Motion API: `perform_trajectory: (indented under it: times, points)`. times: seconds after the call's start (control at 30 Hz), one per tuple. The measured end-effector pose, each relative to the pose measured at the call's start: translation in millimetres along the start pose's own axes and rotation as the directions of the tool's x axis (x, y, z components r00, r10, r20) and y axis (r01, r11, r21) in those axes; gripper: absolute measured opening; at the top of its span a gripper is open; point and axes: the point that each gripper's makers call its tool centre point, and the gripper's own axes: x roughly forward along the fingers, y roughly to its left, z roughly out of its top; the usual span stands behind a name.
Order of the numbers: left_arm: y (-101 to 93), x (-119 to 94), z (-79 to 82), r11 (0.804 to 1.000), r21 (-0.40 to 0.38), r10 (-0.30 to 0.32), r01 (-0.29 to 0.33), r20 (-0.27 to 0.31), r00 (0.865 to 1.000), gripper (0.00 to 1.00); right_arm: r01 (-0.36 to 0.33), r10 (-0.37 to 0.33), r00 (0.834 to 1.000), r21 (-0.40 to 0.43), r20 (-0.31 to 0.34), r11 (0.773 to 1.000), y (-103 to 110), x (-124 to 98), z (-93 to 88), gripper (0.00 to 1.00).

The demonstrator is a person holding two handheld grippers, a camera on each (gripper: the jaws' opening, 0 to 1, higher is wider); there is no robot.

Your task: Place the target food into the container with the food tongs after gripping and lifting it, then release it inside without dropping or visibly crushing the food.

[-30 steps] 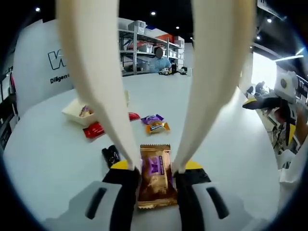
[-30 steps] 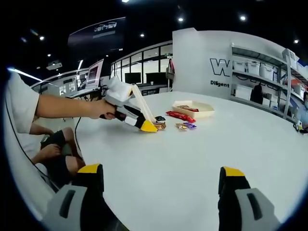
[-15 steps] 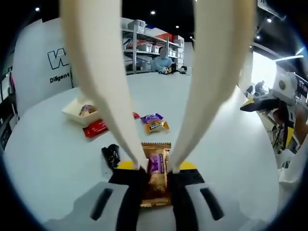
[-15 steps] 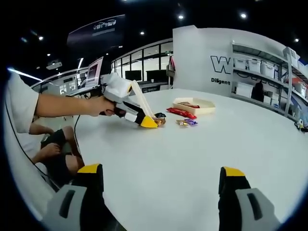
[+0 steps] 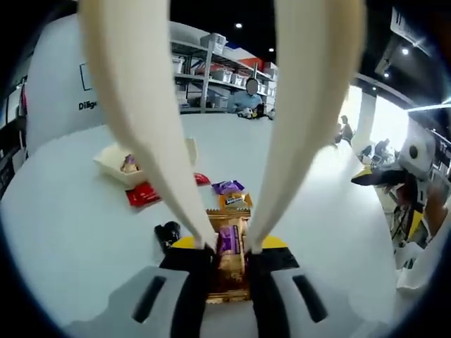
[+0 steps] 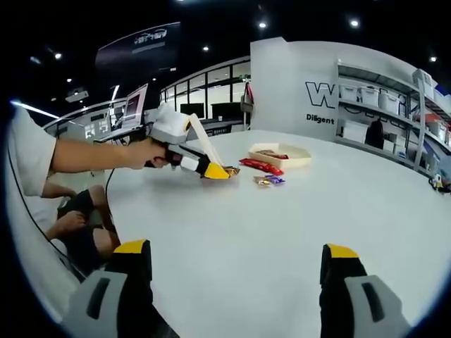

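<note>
Left claw point(image 5: 230, 248): jaws drawn in against cream food tongs point(image 5: 232, 127), whose two arms converge onto a gold snack packet point(image 5: 227, 264) with a purple label. The packet sits pinched between the tong tips; whether it touches the white table point(image 5: 63, 225) cannot be told. Just beside the tong tips lies a small black wrapped item point(image 5: 168, 234). Further toward the table's far edge: an orange-and-purple packet point(image 5: 232, 199), a purple packet point(image 5: 226, 186), a red packet point(image 5: 143, 195). A shallow cream container point(image 5: 113, 163) holding a wrapped item stands beyond the red packet.
</note>
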Motion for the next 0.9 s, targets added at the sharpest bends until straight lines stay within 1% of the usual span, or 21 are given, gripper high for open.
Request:
perform_trajectory:
  times: [0.03, 0.07, 0.1, 0.13, 0.2, 0.4, 0.43, 0.57, 0.63, 0.67, 0.77, 0.9]
  points:
    - [-0.1, -0.2, 6.3, 1.0, 0.006, -0.005, 0.004, 0.008, 1.0, 0.19, 0.0, 0.0, 1.0, -0.001, -0.001, 1.0, -0.4, 1.2, 0.0, 0.99]
    - [0.1, -0.2, 9.8, 1.0, -0.007, -0.006, 0.006, 0.014, 1.0, 0.19, -0.001, 0.001, 1.0, -0.001, -0.003, 1.0, -0.6, 1.9, 0.0, 0.99]
    - [1.6, 0.1, 16.3, 1.0, -0.013, -0.003, 0.004, 0.033, 0.999, 0.19, -0.002, 0.002, 1.0, -0.001, -0.003, 1.0, -0.6, 2.9, 0.3, 0.99]
    - [1.6, 0.8, 19.3, 1.0, -0.014, -0.011, 0.011, 0.036, 0.999, 0.19, -0.003, 0.003, 1.0, -0.001, -0.003, 1.0, -0.6, 3.4, 0.6, 0.99]
    - [3.3, 3.8, 24.4, 1.0, -0.007, -0.008, 0.009, 0.029, 1.0, 0.19, -0.005, 0.005, 1.0, -0.001, -0.003, 1.0, -1.3, 5.0, 1.1, 0.99]
    - [7.6, 14.7, 40.5, 1.0, 0.002, -0.011, 0.011, 0.034, 0.999, 0.19, 0.0, 0.0, 1.0, 0.009, -0.004, 1.0, -9.6, 8.5, 1.3, 0.99]
    - [9.3, 16.5, 43.0, 1.0, 0.012, -0.007, 0.006, 0.036, 0.999, 0.19, 0.002, -0.002, 1.0, 0.013, -0.001, 1.0, -11.7, 9.0, 1.9, 0.99]
    - [18.7, 26.6, 55.8, 1.0, -0.016, -0.003, 0.004, 0.047, 0.999, 0.2, 0.008, -0.009, 1.0, 0.024, 0.005, 1.0, -17.2, 10.7, 2.9, 0.99]
    - [23.3, 29.6, 61.1, 1.0, -0.013, 0.012, -0.011, 0.061, 0.998, 0.2, 0.009, -0.01, 1.0, 0.028, 0.008, 1.0, -18.8, 11.4, 3.4, 0.99]
    - [25.3, 32.8, 63.1, 1.0, -0.019, 0.007, -0.006, 0.056, 0.998, 0.2, 0.01, -0.01, 1.0, 0.032, 0.011, 0.999, -20.1, 11.8, 3.5, 0.99]
    - [33.8, 40.6, 68.9, 1.0, -0.017, 0.019, -0.018, 0.051, 0.998, 0.2, 0.015, -0.015, 1.0, 0.036, 0.009, 0.999, -24.3, 12.8, 2.8, 0.99]
    - [42.1, 51.1, 78.2, 0.999, -0.022, 0.026, -0.025, 0.056, 0.998, 0.2, 0.018, -0.019, 1.0, 0.044, 0.014, 0.999, -27.8, 13.1, 3.6, 0.99]
